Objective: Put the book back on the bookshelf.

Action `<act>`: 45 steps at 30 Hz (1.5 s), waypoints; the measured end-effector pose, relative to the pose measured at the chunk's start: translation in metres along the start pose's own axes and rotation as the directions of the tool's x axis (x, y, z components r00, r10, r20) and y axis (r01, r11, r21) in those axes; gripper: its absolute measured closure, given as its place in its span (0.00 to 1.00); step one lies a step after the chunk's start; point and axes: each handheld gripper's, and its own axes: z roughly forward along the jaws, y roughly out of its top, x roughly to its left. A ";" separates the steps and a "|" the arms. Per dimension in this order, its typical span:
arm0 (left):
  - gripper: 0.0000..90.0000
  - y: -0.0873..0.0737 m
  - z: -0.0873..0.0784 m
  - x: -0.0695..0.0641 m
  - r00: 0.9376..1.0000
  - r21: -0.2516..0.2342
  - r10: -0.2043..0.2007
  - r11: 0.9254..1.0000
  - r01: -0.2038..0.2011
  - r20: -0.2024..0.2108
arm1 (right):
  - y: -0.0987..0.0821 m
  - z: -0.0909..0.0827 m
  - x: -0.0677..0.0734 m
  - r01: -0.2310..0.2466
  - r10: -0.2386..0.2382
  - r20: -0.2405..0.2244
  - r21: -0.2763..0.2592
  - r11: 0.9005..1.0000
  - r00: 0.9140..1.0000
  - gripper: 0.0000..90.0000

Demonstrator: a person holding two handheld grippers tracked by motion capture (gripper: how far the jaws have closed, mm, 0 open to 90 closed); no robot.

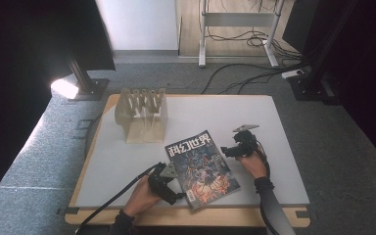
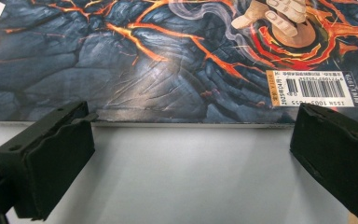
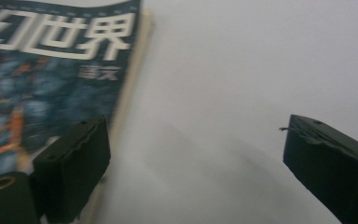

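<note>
The glossy magazine with the lava-and-figure cover and white title characters (image 1: 201, 168) lies flat on the white-topped bench (image 1: 254, 122), near the front edge, turned a little so its title end points to about eleven o'clock. Both tools flank it, which reads like a two-handed pickup being set up. The left tool (image 1: 172, 188) sits at the magazine's seven o'clock corner; its own view shows the jaws spread wide and empty, squared up to the cover's edge (image 2: 177, 122) just short of the barcode label (image 2: 314, 87), so it looks poised to slide onto that edge. The right tool (image 1: 229, 150) hangs at the magazine's two o'clock side, jaws apart with nothing between them, one jaw over the cover's margin (image 3: 121, 107) and the other over bare bench. Up at eleven o'clock, well apart, stands the pale wooden slotted rack (image 1: 143, 113), probably the place this magazine is headed.
</note>
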 end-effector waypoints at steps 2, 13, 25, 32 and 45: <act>0.00 0.000 0.000 0.000 1.000 -0.001 -0.005 1.000 0.005 -0.001 | -0.001 -0.003 0.005 -0.022 0.022 -0.072 -0.010 1.000 0.997 0.14; 0.00 0.000 -0.001 0.005 1.000 -0.001 -0.012 1.000 0.012 -0.008 | -0.004 0.013 0.032 -0.040 0.046 -0.207 0.033 0.999 0.977 0.18; 0.00 0.000 0.000 0.004 1.000 0.000 -0.013 1.000 0.013 -0.010 | -0.003 0.017 0.041 -0.092 0.103 -0.200 0.066 0.994 0.974 0.30; 0.00 0.000 0.000 0.004 1.000 0.000 -0.013 1.000 0.013 -0.010 | -0.014 0.002 0.036 -0.134 0.151 -0.281 0.078 0.988 0.948 0.43; 0.00 0.000 0.000 0.003 1.000 -0.002 -0.010 1.000 0.010 -0.017 | 0.022 0.022 0.034 -0.054 0.070 -0.266 0.067 0.996 0.961 0.62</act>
